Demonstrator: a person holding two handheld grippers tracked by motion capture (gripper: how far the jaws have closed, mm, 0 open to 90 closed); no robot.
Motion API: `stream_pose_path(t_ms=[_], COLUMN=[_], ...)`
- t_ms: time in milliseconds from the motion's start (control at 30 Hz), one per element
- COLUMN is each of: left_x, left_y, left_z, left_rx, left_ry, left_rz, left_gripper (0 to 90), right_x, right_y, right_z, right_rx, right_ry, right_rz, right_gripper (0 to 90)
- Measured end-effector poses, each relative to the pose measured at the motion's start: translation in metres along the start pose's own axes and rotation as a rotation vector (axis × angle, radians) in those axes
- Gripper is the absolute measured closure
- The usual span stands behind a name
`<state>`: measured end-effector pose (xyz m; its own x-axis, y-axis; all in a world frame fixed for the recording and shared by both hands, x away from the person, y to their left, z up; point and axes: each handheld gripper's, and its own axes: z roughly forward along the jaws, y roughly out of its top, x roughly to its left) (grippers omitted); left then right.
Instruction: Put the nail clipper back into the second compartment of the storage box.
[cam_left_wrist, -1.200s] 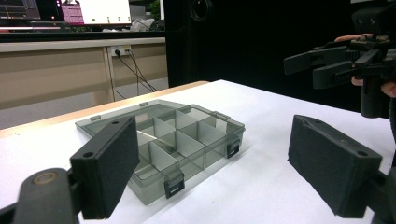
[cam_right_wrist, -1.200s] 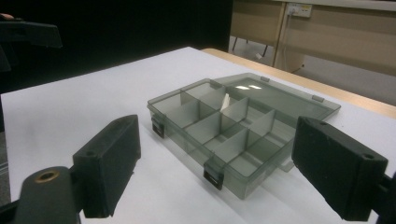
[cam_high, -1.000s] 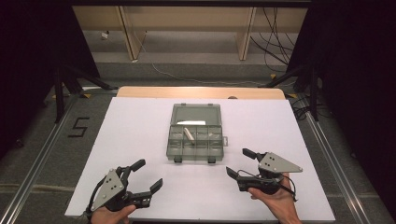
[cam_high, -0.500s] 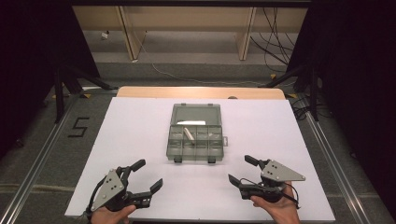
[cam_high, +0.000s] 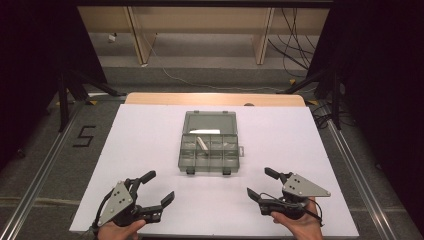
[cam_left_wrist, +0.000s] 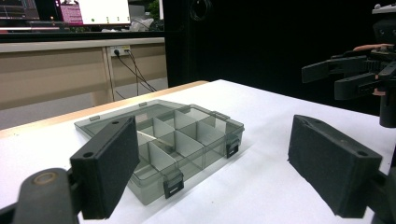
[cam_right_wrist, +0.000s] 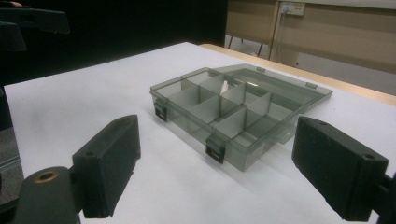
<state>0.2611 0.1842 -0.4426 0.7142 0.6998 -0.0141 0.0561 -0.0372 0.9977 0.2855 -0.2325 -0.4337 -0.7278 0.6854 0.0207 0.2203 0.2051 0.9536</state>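
A clear grey plastic compartment box (cam_high: 209, 144) is lying open at the centre of the white tabletop (cam_high: 150, 135), lid folded flat behind, a small white piece (cam_high: 201, 143) inside. The left tool (cam_high: 156, 195) and right tool (cam_high: 260, 184) are hovering at lower frame, jaws spread and empty, seemingly poised to reach it.

The compartment box (cam_high: 209, 148) is smoky translucent grey with black latches (cam_right_wrist: 215, 153), and a white piece (cam_high: 202, 144) lies inside. The counter (cam_high: 145, 145) is plain white with a light wooden far edge. Both tools, left (cam_high: 155, 188) and right (cam_high: 261, 184), are black with grey plates.
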Motion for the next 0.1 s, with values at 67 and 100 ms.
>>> stream_pose_path(t_ms=[67, 100], left_x=[-0.0002, -0.0002], left_y=[-0.0001, 0.0000], left_z=[0.0004, 0.0004], left_rx=[0.001, 0.002], left_ry=[0.000, 0.000], left_rz=[0.002, 0.003], left_gripper=[15.8, 15.9], right_x=[0.0002, 0.0002], right_y=[-0.0003, -0.0004], right_z=[0.0011, 0.0012], right_rx=[-0.008, -0.007], right_ry=[0.011, 0.011], right_rz=[0.008, 0.007], right_gripper=[16.3, 16.3])
